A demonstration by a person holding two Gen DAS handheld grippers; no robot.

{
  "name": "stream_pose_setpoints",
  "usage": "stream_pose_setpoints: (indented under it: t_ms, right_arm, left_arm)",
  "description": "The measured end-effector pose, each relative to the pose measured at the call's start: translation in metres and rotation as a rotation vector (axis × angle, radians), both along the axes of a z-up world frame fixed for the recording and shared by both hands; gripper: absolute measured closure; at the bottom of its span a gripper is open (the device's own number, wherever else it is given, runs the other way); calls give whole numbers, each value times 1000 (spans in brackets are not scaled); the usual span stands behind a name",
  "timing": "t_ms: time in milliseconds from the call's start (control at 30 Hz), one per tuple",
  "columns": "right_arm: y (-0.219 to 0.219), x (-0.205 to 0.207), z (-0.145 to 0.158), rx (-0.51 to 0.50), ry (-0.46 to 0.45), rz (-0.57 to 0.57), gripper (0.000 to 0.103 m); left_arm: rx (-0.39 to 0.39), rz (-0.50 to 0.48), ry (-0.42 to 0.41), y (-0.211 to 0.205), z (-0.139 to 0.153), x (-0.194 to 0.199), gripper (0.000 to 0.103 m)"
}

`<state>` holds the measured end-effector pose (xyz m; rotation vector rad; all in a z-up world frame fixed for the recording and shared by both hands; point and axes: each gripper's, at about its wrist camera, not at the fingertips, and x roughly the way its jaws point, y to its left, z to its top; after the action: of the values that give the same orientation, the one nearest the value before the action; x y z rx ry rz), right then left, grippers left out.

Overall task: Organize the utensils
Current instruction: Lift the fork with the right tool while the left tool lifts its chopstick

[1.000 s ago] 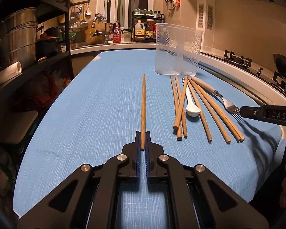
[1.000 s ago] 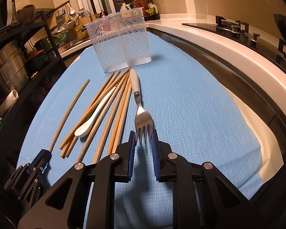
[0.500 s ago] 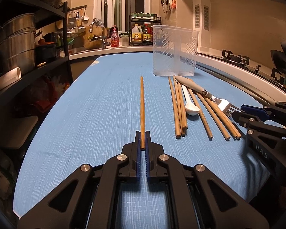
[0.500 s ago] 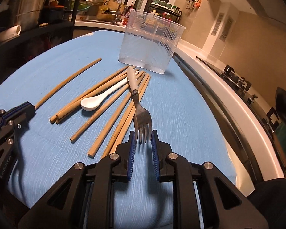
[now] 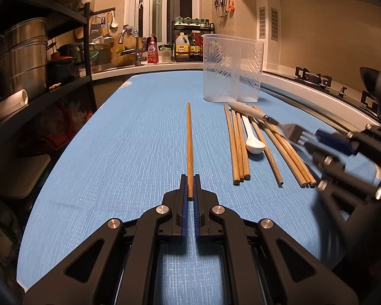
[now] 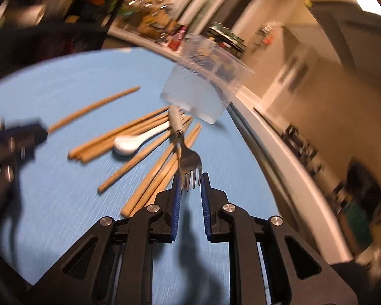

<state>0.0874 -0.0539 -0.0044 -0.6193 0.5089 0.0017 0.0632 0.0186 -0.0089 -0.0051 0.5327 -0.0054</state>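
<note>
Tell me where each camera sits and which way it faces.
Left wrist: on the left claw, looking along the blue cloth toward the clear holder; its fingers pinch a lone chopstick.
Right wrist: on the right claw, rolled and blurred, closing on the fork.
Shared: holder, chopsticks, white spoon, fork, each other's claw.

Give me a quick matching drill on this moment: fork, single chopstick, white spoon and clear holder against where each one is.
Things:
1. fork
2. single chopstick
3. white spoon
4. clear holder

Places:
A. lying among the loose chopsticks on the blue cloth
B. tines between the right hand-held gripper's closing jaws
C. standing upright at the far end of the cloth
D. near end clamped in the left hand-held gripper

Pairs: 1-B, 2-D, 3-A, 4-C
</note>
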Motion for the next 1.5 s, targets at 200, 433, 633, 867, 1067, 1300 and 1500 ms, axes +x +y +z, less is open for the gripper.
stream_pose_setpoints:
  t_ms: [200, 433, 633, 867, 1067, 1300, 1500]
  right_arm:
    - [-22, 11, 7, 208, 101, -34, 90]
    - [-49, 26, 9, 464, 179, -79, 90]
    - [-55, 30, 9, 529, 200, -93, 97]
    - [-61, 34, 10, 551, 209, -106, 100]
    - [-64, 40, 14, 566, 224, -135, 102]
    - [-71, 39, 26, 552, 207, -184, 102]
    - [-71, 38, 39, 545, 195, -204, 102]
  left_arm:
    - [-6, -5, -1, 0, 0, 0, 99]
    - [-18, -3, 3, 0, -1, 0, 99]
    - [-23, 4, 11, -2, 0, 4, 99]
    - [-13, 24, 6, -6, -1, 7, 98]
    - [3, 43, 12, -9, 1, 11, 99]
    - [0, 20, 25, -8, 19, 4, 99]
    - [2, -8, 16, -3, 36, -3, 99]
